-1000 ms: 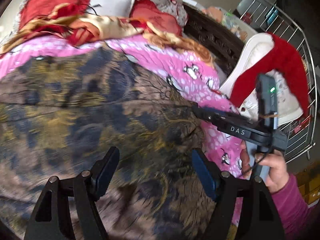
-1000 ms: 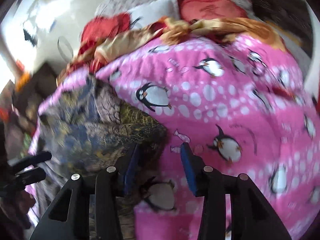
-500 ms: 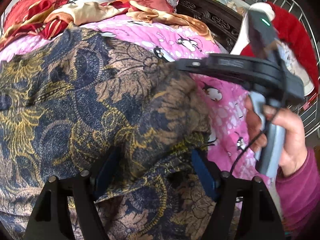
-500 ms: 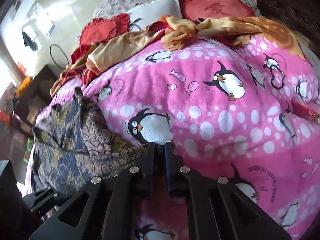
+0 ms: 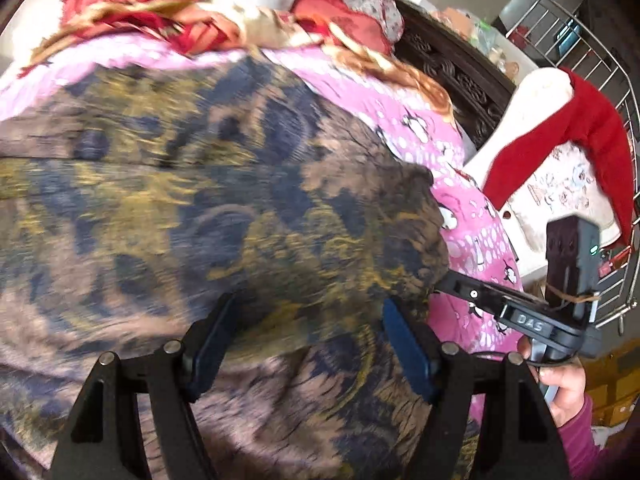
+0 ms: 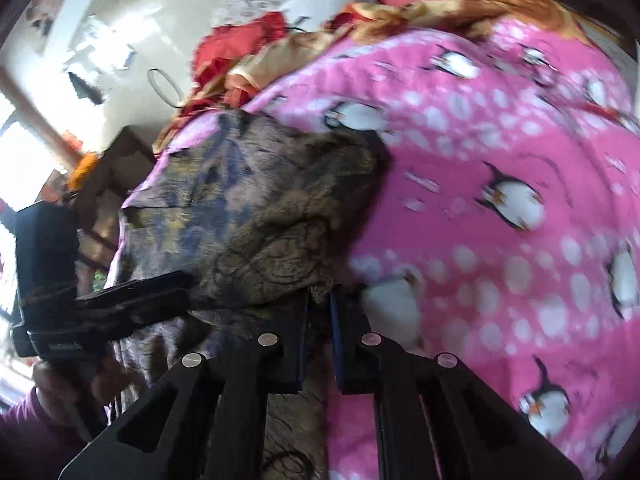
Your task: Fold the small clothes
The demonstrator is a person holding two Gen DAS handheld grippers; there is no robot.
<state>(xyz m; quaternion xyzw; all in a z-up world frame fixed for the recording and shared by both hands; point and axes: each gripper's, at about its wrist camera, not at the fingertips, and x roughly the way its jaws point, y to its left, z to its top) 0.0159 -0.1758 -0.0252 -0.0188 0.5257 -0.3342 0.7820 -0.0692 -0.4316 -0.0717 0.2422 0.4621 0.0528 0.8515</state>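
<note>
A dark patterned garment [image 5: 208, 208] in navy, brown and gold lies spread on a pink penguin blanket [image 6: 500, 208] covering the bed. The right hand-held gripper [image 6: 318, 312] has just closed, pinching the garment's edge between its pads. The left hand-held gripper [image 5: 304, 340] stands wide above the cloth, gripping nothing. Red and gold fabrics [image 5: 160, 20] are heaped beyond.

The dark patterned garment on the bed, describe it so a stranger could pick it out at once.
On the pink penguin blanket covering the bed lies a dark patterned garment, its edge pinched in the right gripper. Its navy, brown and gold swirls set it apart from the red and gold fabrics heaped behind.
</note>
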